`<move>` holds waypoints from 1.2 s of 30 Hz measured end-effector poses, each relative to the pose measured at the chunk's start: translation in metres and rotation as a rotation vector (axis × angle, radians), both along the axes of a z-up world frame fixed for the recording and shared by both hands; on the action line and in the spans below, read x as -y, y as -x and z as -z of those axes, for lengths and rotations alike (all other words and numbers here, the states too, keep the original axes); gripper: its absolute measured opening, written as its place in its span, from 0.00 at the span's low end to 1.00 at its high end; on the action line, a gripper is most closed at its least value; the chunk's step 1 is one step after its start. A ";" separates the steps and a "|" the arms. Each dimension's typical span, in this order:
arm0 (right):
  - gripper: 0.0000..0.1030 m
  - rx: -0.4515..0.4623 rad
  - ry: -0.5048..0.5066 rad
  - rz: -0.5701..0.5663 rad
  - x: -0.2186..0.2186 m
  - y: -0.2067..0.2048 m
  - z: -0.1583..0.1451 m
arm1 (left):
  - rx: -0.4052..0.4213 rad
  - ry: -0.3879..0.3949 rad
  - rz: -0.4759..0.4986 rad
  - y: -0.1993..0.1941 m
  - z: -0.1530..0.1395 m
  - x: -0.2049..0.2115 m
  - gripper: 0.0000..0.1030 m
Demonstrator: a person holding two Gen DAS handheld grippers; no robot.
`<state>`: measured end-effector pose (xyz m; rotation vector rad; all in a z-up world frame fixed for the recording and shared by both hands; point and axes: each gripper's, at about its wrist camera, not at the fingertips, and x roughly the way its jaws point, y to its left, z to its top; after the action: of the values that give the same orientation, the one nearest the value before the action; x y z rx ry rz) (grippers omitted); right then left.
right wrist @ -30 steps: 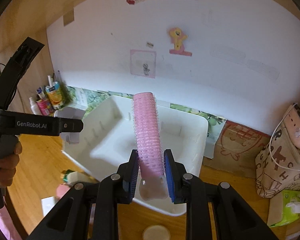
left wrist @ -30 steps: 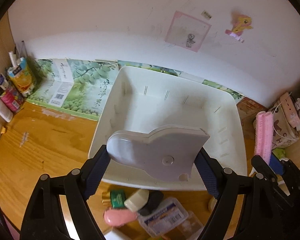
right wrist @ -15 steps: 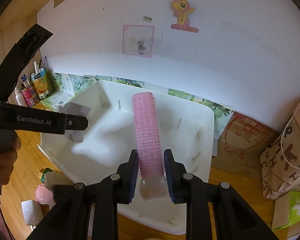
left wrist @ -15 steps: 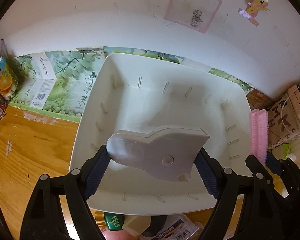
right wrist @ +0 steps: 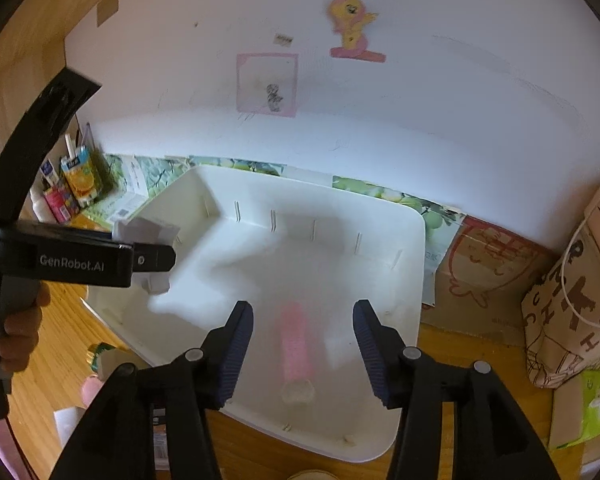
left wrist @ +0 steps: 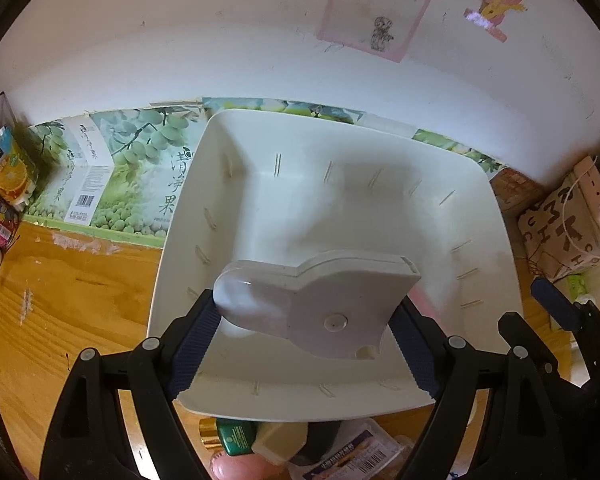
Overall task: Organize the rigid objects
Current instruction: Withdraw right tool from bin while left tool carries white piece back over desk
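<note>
A white plastic bin [left wrist: 496, 248] stands on the wooden desk against the wall; it also shows in the right wrist view [right wrist: 404, 280]. My left gripper [left wrist: 304, 328] is shut on a flat grey plastic piece [left wrist: 320, 304] and holds it over the bin's near side; it also shows in the right wrist view [right wrist: 148, 256]. My right gripper [right wrist: 302, 356] is open over the bin. A pink hair roller [right wrist: 294, 340], blurred, is in the bin below its jaws, free of them. A pink edge of the roller [left wrist: 426, 300] shows behind the grey piece.
Small bottles and packets [left wrist: 260, 440] lie on the desk in front of the bin. A green grape-print box [left wrist: 100, 176] leans on the wall at left, with cartons [left wrist: 8, 168] beside it. A patterned bag [right wrist: 576, 304] and a cardboard box [right wrist: 484, 276] stand at right.
My right gripper has opened and let go of the pink roller, which has dropped into the bin. My left gripper has moved a little further over the bin, still holding the grey piece.
</note>
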<state>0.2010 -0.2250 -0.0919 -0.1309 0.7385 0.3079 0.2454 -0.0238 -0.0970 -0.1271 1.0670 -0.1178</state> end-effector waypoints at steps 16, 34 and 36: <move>0.70 0.049 -0.148 0.067 0.039 0.037 -0.041 | 0.108 -0.046 0.004 0.035 -0.048 0.011 0.84; 0.74 0.060 -0.224 0.077 0.080 0.086 -0.060 | 0.171 -0.055 -0.036 0.104 -0.077 0.022 0.84; 0.74 0.054 -0.234 0.071 0.083 0.091 -0.059 | 0.179 -0.054 -0.051 0.115 -0.079 0.021 0.84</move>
<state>0.1096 -0.3084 -0.0330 0.1080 0.6474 0.3192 0.1305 -0.0452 -0.0181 -0.0930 0.8870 -0.0530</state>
